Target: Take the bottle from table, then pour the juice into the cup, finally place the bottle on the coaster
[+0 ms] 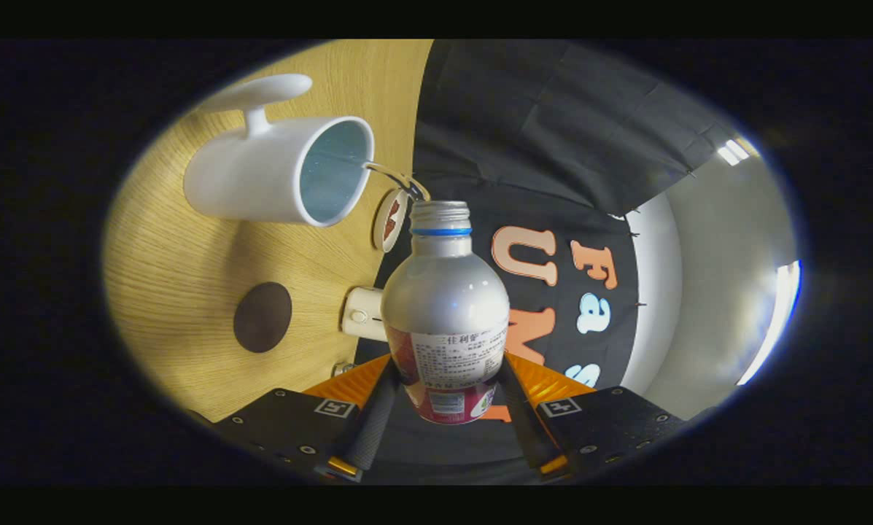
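Pouring step in hand, by the look of it: bottle [445, 306] tipped over with its open mouth close to the rim of the white cup [279, 171], a thin clear stream running from the mouth across into the cup.

To do it well: keep the bottle mouth just beside the cup rim, never touching it, so as not to push the cup over the worktop [181, 277]. Hold the tilt steady and add more only slowly, because a sudden tilt probably sends the stream past the cup. Watch the level inside the cup; from here cannot tell how full it is. Turn the bottle back upright before moving off toward the dark round coaster [262, 317], lying on the worktop a little apart from the cup.

Claw [447, 408] clenched on the lower, labelled part of the bottle, one finger pressing at each side, only as wide as the bottle body. Grip looks centred; keep it firm, since the smooth metal body may slip when tilted.
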Available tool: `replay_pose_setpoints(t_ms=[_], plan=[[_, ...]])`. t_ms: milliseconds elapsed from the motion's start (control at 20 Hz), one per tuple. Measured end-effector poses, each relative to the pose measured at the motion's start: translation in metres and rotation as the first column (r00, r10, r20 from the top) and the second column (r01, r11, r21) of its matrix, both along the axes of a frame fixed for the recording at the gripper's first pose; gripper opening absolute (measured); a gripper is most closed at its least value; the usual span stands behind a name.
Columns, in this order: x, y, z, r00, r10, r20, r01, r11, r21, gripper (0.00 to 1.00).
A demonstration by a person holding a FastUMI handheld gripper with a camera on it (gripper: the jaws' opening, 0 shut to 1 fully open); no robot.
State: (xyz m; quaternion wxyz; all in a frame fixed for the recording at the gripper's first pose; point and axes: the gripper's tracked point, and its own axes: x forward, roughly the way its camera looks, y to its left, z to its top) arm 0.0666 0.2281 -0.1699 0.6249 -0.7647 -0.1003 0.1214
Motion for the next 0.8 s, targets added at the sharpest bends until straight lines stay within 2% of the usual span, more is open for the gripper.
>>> replay_pose_setpoints(t_ms=[800], plan=[[0.0075,-0.0017,0.0103,0.998,0.004,0.059,0.000,0.998,-0.057,0.76]])
